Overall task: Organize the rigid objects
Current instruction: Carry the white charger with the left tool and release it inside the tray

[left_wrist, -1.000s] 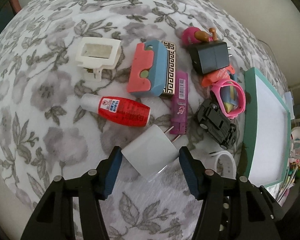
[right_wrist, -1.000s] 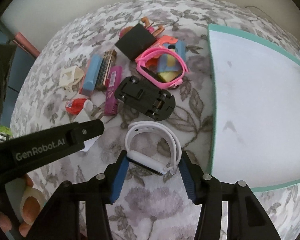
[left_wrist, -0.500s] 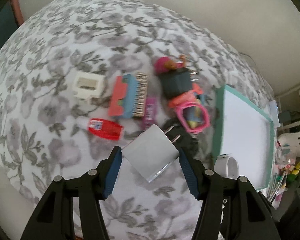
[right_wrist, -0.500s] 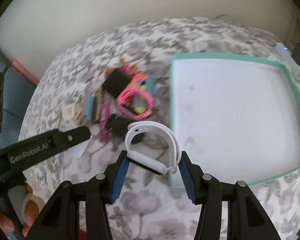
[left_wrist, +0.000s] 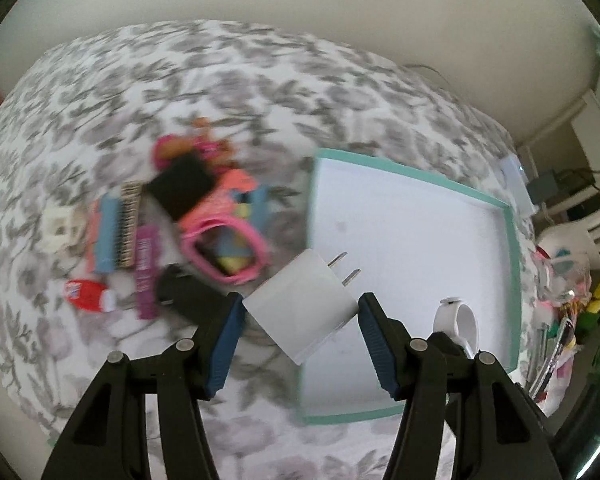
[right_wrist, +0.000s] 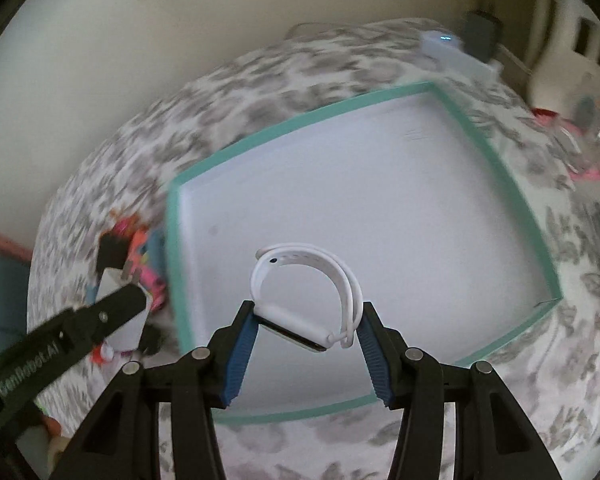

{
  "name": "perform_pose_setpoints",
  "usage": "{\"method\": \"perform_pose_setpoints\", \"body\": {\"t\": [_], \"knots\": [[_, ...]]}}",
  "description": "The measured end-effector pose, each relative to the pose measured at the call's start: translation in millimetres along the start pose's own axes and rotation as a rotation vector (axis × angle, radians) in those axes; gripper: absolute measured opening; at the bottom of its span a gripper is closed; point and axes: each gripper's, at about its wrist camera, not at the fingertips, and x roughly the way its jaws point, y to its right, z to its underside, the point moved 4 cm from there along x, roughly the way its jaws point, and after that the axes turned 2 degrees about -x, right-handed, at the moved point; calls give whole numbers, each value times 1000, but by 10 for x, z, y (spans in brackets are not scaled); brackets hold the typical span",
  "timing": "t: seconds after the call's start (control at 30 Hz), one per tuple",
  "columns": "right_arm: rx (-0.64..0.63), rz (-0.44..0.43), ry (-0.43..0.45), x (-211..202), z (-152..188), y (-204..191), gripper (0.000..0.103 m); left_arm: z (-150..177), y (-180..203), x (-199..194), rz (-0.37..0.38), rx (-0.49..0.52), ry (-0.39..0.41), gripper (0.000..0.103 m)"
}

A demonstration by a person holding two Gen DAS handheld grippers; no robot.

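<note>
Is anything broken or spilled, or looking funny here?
Nothing looks broken or spilled. The white charger sits cornerwise in the left hand-held gripper, and the white watch is tilted in the right one. The toys lie in a jumbled heap beside the empty tray.

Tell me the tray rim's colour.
Teal, around a white floor; the tray shows best in the right wrist view.

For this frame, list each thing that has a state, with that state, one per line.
left gripper: shut on the white charger
white charger: held off the cloth, prongs pointing toward the tray
right gripper: shut on the white watch
white watch: held over the tray, strap looped
teal tray: nothing lying in it
black toy car: lying on the cloth, blurred
</note>
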Motion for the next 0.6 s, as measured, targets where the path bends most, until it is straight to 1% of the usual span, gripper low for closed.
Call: {"method": "perform_pose_setpoints", "body": {"t": [0.1,0.23,0.4,0.5,0.6], "knots": [[42,33,17,-2,-89,197,54,-19,221,106,11,33,-9,61],[84,110,47,-5,-218,525,54,-51,486,247,6,91,-13,61],[158,194,73,-30,-286,932,54,-71,782,374,13,135,-15,61],[179,251,85,-53,-312,1100,54,-72,959,434,18,164,-15,61],[192,269,85,-39,-321,1175,54,-62,1126,495,16,194,-13,61]]}}
